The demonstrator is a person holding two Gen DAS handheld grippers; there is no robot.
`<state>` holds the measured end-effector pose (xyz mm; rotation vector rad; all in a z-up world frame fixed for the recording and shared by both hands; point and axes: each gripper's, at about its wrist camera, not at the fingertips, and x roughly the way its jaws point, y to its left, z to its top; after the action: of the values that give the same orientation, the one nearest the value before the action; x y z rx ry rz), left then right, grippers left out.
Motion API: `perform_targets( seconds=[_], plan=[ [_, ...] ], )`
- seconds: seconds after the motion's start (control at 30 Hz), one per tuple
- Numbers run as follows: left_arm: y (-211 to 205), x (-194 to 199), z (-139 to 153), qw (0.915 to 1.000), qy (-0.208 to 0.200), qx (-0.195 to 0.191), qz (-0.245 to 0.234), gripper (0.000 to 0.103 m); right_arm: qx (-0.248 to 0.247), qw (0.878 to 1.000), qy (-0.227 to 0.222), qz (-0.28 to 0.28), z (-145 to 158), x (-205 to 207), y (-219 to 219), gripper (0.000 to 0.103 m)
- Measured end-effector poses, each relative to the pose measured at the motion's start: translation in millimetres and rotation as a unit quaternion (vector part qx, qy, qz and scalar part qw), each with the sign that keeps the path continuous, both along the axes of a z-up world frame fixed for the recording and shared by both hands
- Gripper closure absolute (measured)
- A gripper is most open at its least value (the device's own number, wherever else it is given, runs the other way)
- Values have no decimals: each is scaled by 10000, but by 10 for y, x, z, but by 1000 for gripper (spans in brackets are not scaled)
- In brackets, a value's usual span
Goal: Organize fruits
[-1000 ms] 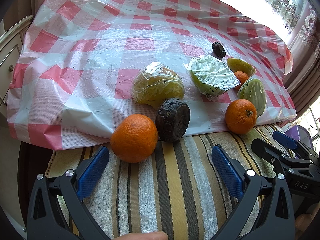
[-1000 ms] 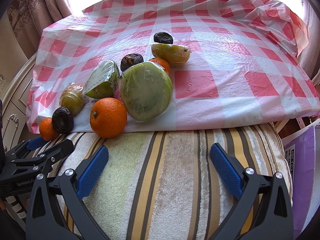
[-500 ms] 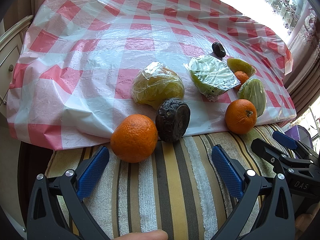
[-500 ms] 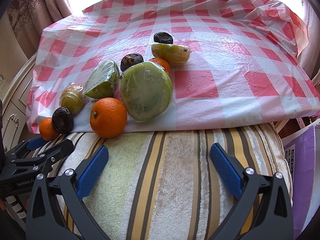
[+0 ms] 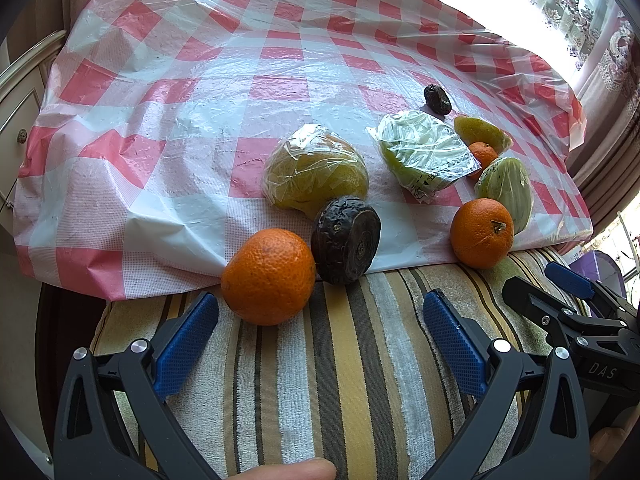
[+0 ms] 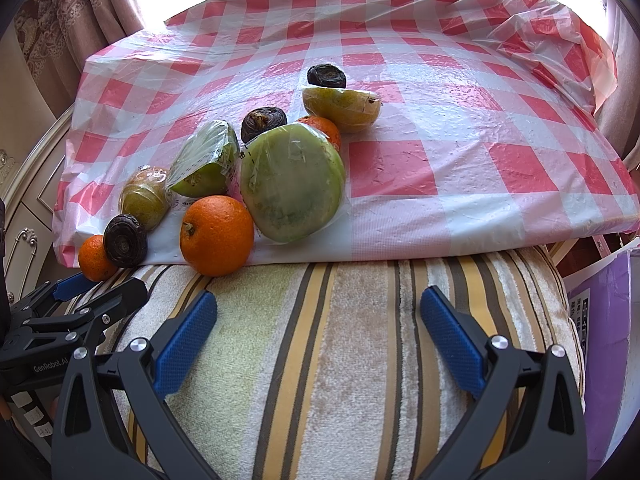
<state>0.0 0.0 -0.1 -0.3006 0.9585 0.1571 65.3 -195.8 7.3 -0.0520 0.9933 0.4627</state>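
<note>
Left wrist view: our left gripper (image 5: 320, 332) hovers over a striped towel (image 5: 340, 380), jaws wide apart, nothing btwn them. Just ahead, at the near edge of the red-and-white checked tablecloth (image 5: 160, 120), sits an orange (image 5: 268, 276), touching a dark wrinkled passion fruit (image 5: 346, 240) that stands on edge w/ its flat round face turned toward us. Behind those lies a yellow-green fruit in cling film (image 5: 316, 172), long axis running left-right. Further right is a wrapped green wedge (image 5: 424, 156), label side up, long axis slanting from far left to near right. A second orange (image 5: 482, 233) sits at the cloth's near edge on the right, stem pointing toward us.

Right wrist view: our right gripper (image 6: 320, 332) is also over the towel, jaws spread apart, empty. A cut green melon half (image 6: 292, 184) in film leans w/ its flat face toward us, just beside the second orange. Behind it: a small orange (image 6: 322, 130), another dark passion fruit (image 6: 263, 122), a halved yellow fruit (image 6: 340, 106) lying left-right, and a third dark fruit (image 6: 326, 76) farthest back. A purple box (image 6: 600, 340) stands off the towel's right edge.
</note>
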Motion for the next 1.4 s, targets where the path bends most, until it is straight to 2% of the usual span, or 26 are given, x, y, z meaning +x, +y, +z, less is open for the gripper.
perform_targets(
  seconds=[1.2,1.4],
  plan=[
    [21,-18,16,10000,0,-76,-7,4,-33,10000,-13,-2,9,-6,23,1],
    [33,-53,29,9997,-42,-114,-206,4,-55,10000,56,7,20,-5,35,1]
  ],
)
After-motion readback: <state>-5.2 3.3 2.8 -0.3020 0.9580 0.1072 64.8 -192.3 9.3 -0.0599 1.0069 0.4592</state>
